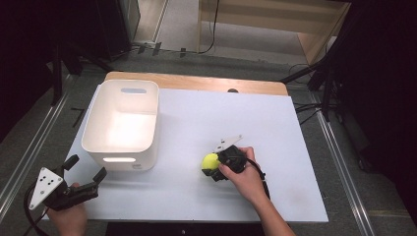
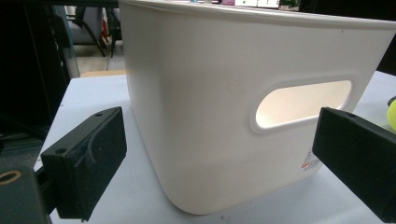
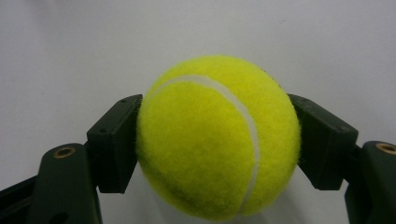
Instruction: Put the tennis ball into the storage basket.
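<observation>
Right gripper clamped on tennis ball, right of the bin; left gripper open at the near-left table corner.

Right gripper [image 1: 214, 169] has both jaws pressed on opposite sides of the yellow tennis ball [image 1: 210, 161], at the white table [image 1: 295, 162] surface, mid-table, near side, well apart from the white plastic bin [image 1: 123, 123]. Ball is round, no long axis; in the right gripper view the tennis ball [image 3: 218, 138] shows its white seam curving from upper left down the right side. Left gripper [image 1: 88, 172] sits just beside the bin's near-left corner, jaws wide apart, nothing between them, aimed at the bin wall with the oval handle slot [image 2: 303, 103]. Bin upright, long axis running away from the person.
</observation>
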